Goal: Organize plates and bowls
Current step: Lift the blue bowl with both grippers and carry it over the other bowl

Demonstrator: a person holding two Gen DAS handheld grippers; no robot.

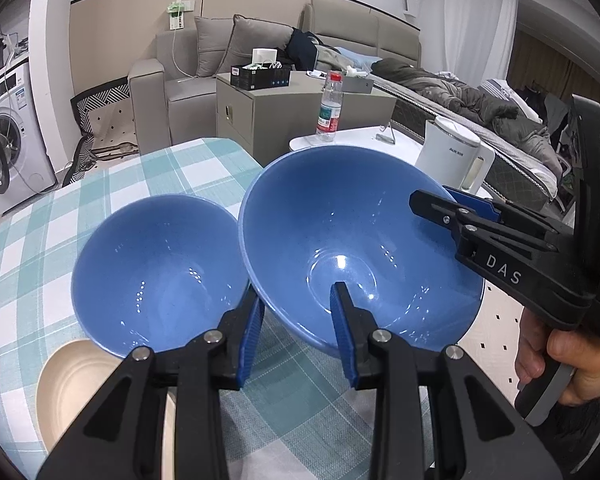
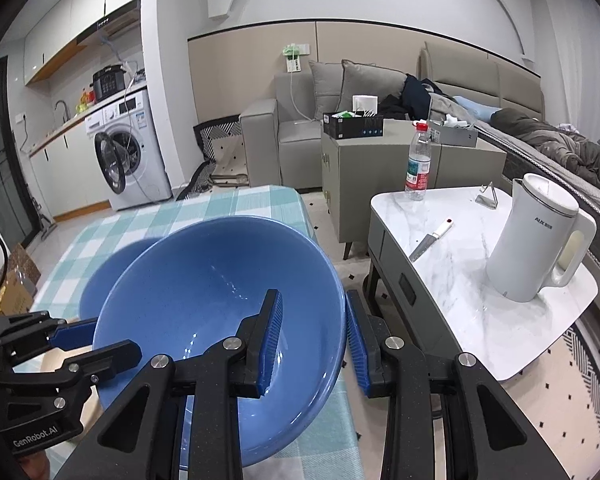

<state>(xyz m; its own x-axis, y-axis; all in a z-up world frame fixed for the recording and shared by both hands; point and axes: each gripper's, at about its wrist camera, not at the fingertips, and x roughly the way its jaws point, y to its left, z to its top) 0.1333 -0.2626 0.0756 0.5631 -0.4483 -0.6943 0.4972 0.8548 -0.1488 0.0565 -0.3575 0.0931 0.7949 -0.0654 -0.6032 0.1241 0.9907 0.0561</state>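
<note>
Two blue bowls stand over the checked tablecloth. The larger blue bowl (image 1: 352, 248) is tilted and raised, and it fills the right wrist view (image 2: 220, 292). My left gripper (image 1: 298, 322) straddles its near rim, one finger inside and one outside, with a gap at the wall. My right gripper (image 2: 314, 338) straddles its right rim the same way and also shows in the left wrist view (image 1: 452, 200). The smaller blue bowl (image 1: 156, 272) sits to the left, partly over a cream plate (image 1: 72, 384).
The table with the checked cloth (image 1: 112, 184) ends just right of the bowls. A marble side table (image 2: 480, 264) to the right carries a white kettle (image 2: 536, 236), a knife (image 2: 430, 240) and a water bottle (image 2: 419, 162). A sofa and cabinet stand behind.
</note>
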